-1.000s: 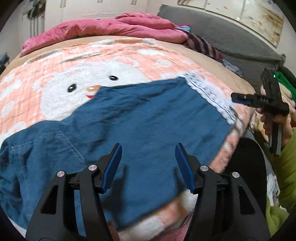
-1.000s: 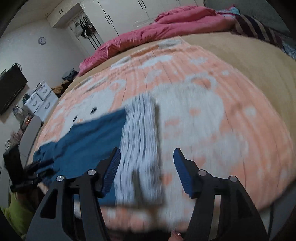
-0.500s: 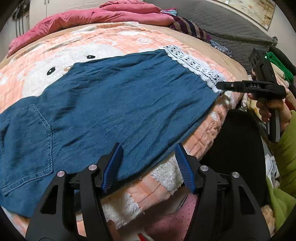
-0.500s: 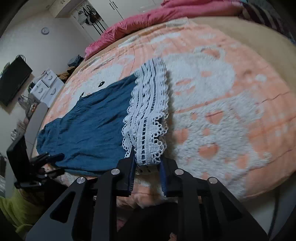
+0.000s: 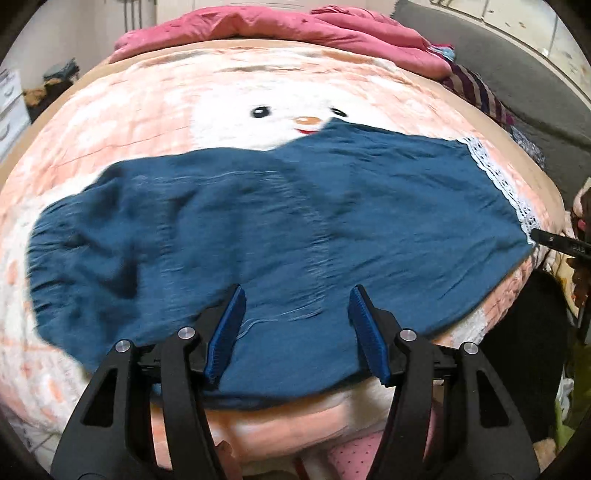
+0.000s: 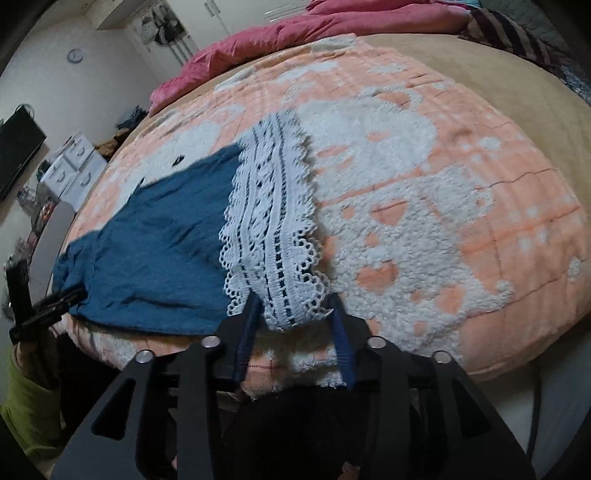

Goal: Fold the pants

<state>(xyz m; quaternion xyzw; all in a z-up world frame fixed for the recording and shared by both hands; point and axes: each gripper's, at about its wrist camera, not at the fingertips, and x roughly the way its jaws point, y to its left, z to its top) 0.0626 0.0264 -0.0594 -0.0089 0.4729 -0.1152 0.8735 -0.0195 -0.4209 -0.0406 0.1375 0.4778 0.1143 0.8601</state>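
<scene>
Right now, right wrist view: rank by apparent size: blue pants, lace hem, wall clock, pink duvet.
1. blue pants
2. lace hem, close to the lens so it looks inflated; pink duvet, far and partly cropped; not ranked against each other
3. wall clock, smallest

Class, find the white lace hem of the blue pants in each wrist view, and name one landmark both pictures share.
Left wrist view: the lace hem runs down the far right edge of the blue pants.
Right wrist view: the lace hem fills the centre, reaching the right hand-held gripper.
Shared landmark: the pink quilt at the bed's far end.
</scene>
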